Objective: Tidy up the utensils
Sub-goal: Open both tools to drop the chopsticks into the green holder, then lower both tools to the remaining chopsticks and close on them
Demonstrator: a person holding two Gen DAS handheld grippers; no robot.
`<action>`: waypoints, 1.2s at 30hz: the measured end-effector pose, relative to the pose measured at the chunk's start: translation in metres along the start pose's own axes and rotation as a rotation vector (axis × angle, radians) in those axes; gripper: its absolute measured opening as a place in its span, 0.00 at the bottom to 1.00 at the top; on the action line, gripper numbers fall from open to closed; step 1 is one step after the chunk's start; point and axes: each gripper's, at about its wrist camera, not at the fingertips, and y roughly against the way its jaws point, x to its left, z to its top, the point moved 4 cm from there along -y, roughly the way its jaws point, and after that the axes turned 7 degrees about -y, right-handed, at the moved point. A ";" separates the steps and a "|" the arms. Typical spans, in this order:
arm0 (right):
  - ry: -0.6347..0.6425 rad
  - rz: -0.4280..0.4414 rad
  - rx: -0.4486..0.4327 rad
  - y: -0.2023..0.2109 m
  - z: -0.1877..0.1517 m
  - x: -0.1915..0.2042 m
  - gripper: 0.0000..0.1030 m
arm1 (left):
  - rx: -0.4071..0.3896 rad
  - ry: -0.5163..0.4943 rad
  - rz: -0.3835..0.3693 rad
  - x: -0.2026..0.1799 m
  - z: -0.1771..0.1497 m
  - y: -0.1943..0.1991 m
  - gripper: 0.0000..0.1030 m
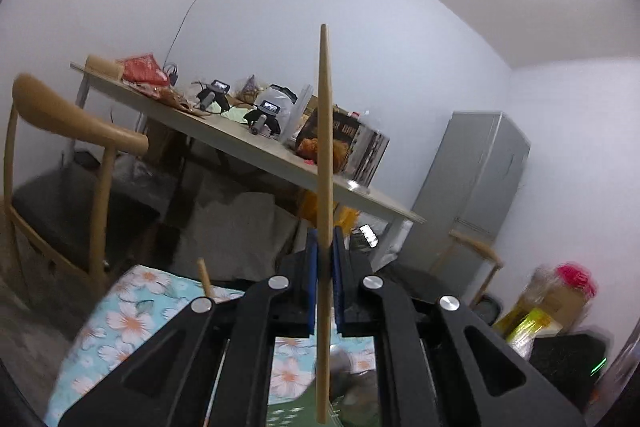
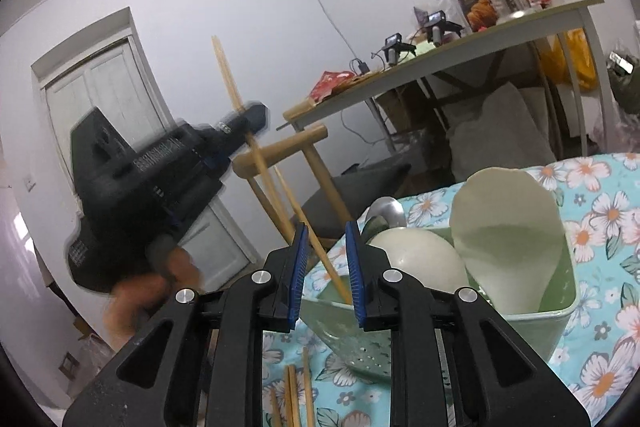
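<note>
Left wrist: left gripper [image 1: 326, 259] clamps a chopstick [image 1: 324, 147], held upright above the floral tablecloth [image 1: 132, 323].
Right wrist: right gripper [image 2: 325, 263] partly open, pads clear of the chopstick [image 2: 326, 265] leaning in the green bin [image 2: 560, 311].

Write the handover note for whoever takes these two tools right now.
Left tool: shut on wooden chopsticks, held upright and clear of the table.
Right tool: open, holding nothing; one chopstick leaning in the green drainer bin passes between its pads.
In the bin: pale ladles and a metal spoon.
Left: loose chopsticks on the floral cloth, plus the held ones.
</note>
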 end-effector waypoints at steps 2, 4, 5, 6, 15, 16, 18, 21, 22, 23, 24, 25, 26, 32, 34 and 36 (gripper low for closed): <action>-0.004 0.010 -0.005 0.003 -0.001 0.000 0.20 | 0.059 -0.011 -0.015 0.000 -0.022 -0.009 0.06; -0.005 0.007 -0.015 0.003 0.002 0.000 0.20 | 0.114 -0.012 -0.005 0.001 -0.042 -0.014 0.06; -0.004 0.006 -0.022 0.005 0.003 0.001 0.20 | 0.135 -0.011 0.009 0.003 -0.052 -0.014 0.06; -0.004 0.007 -0.030 0.007 0.004 0.001 0.20 | 0.155 -0.006 0.007 0.005 -0.058 -0.015 0.06; 0.023 0.001 -0.056 0.018 0.012 0.010 0.20 | 0.249 0.039 0.029 0.014 -0.074 0.026 0.38; 0.032 -0.009 -0.045 0.019 0.011 0.012 0.21 | 0.256 0.076 0.044 0.017 -0.076 0.040 0.38; 0.036 -0.014 -0.019 0.020 0.006 0.015 0.21 | 0.285 0.139 0.051 0.024 -0.085 0.072 0.38; 0.038 0.011 0.130 0.010 -0.006 0.025 0.23 | 0.356 0.209 0.074 0.034 -0.115 0.113 0.38; 0.034 0.050 0.186 0.008 -0.012 0.029 0.26 | 0.379 0.249 0.088 0.040 -0.128 0.124 0.38; 0.028 0.089 0.251 0.008 -0.021 0.034 0.26 | 0.405 0.314 0.081 0.047 -0.142 0.132 0.36; 0.041 0.079 0.292 0.009 -0.030 0.037 0.26 | 0.420 0.379 0.065 0.054 -0.154 0.137 0.31; 0.077 0.036 0.334 0.010 -0.041 0.040 0.26 | 0.439 0.465 0.047 0.064 -0.167 0.141 0.30; 0.104 0.006 0.367 0.011 -0.051 0.042 0.26 | 0.464 0.535 0.048 0.074 -0.180 0.142 0.27; 0.144 -0.135 0.548 -0.010 -0.104 0.026 0.26 | 0.547 0.607 0.038 0.085 -0.200 0.136 0.18; 0.129 -0.151 0.577 -0.029 -0.109 0.020 0.26 | 0.546 0.611 0.082 0.087 -0.202 0.134 0.18; 0.146 -0.183 0.566 -0.047 -0.108 0.016 0.26 | 0.548 0.616 0.117 0.090 -0.203 0.127 0.12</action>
